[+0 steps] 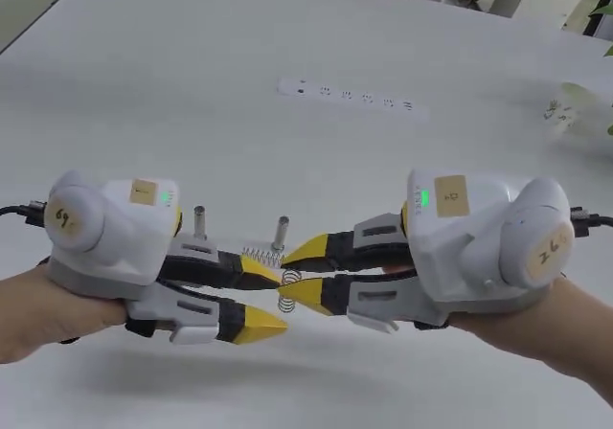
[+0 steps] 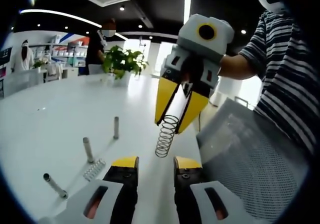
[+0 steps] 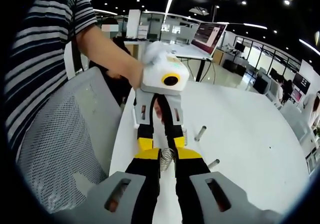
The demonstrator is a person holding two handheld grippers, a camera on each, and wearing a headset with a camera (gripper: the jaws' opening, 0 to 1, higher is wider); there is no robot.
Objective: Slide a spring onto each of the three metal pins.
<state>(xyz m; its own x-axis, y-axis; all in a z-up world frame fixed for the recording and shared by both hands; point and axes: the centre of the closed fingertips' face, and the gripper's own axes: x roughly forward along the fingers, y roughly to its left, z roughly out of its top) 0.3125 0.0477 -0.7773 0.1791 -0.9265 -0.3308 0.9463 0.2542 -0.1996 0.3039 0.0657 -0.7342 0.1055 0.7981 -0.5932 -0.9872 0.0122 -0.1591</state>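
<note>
My right gripper [image 1: 284, 276] is shut on the top end of a small steel spring [image 1: 286, 292], which hangs free above the white table [image 1: 287, 56]. Facing it tip to tip, my left gripper [image 1: 280, 301] stands open just below and beside the spring. In the left gripper view, the spring [image 2: 165, 136] dangles from the right gripper [image 2: 170, 125] beyond my own open jaws [image 2: 156, 162]. Three bare metal pins [image 2: 116, 127] [image 2: 88, 149] [image 2: 54, 185] stand on the table. A second spring [image 1: 259, 254] lies flat near a pin [image 1: 281, 230].
A white power strip [image 1: 350, 97] lies further back on the table. A potted plant [image 2: 122, 61] stands at the table's far end. A grey mesh chair [image 2: 250, 154] is beside the table edge, close to the person. People stand in the background.
</note>
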